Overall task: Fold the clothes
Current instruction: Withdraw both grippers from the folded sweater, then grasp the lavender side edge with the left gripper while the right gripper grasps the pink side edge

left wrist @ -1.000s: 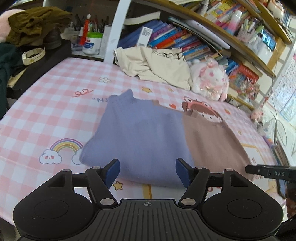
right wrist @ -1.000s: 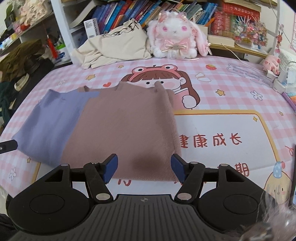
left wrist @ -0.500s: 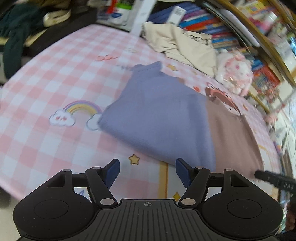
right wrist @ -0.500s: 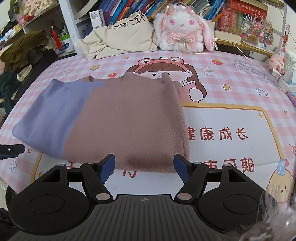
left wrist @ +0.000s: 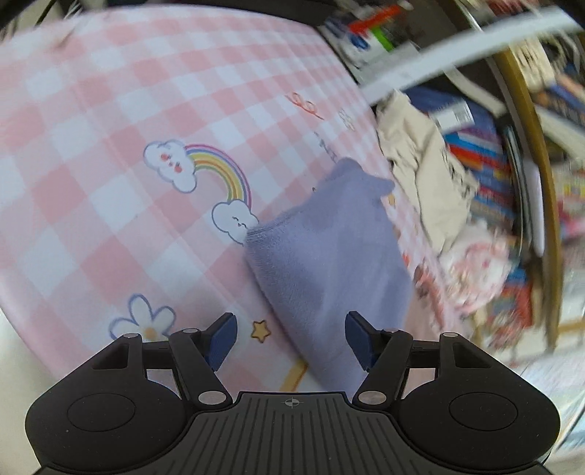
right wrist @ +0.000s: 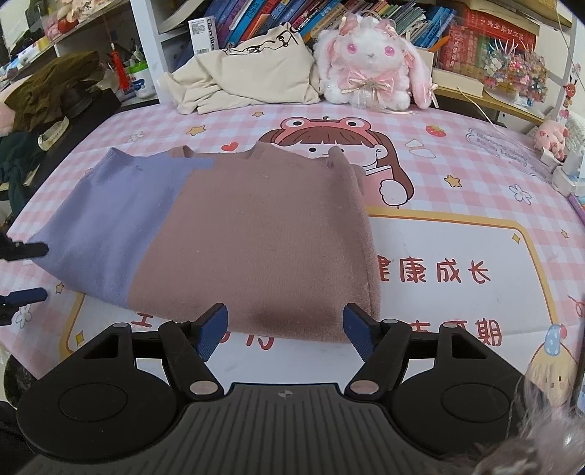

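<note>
Bare checked table [right wrist: 475, 204] flanks the folded purple-and-brown garment [right wrist: 234, 234]; both the left gripper [left wrist: 290, 336] and right gripper [right wrist: 285, 329] have jaws spread, empty.

A pink-and-white checked mat [right wrist: 457, 175] printed with a cartoon girl, stars and red characters fills the middle and lower right of the right wrist view; in the blurred left wrist view it shows a rainbow [left wrist: 219, 171] at centre left. Along the top of the right view runs a bookshelf [right wrist: 278, 14] packed with books, with a white post [right wrist: 146, 47] at upper left and a wooden shelf [right wrist: 486, 98] at upper right. Light is even and soft.
</note>
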